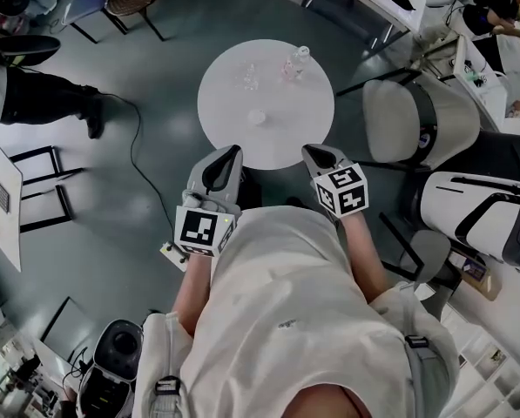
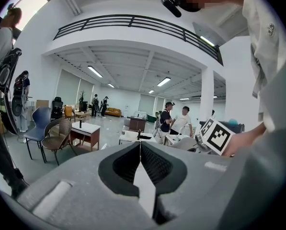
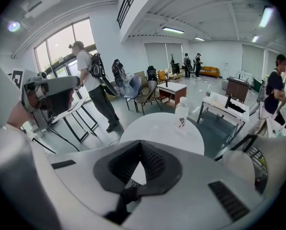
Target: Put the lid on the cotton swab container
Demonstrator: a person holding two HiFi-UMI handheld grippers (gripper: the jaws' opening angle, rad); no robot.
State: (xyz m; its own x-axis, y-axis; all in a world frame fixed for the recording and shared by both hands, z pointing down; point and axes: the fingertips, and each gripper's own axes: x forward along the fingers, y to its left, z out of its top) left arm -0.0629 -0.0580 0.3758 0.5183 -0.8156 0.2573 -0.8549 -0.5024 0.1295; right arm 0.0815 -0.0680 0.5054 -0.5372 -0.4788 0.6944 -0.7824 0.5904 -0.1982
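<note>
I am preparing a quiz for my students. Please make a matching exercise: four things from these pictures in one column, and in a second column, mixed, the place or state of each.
Column one:
1. bottle
2. lid
3. clear container
4. left claw

Column two:
A. shut, with nothing in it, held at the near edge of the table
B. on the table, nearest to the person
C. upright, at the far right of the table
D. on the table, left of the bottle, beyond the lid

Pairs: 1-C, 2-B, 3-D, 4-A.
</note>
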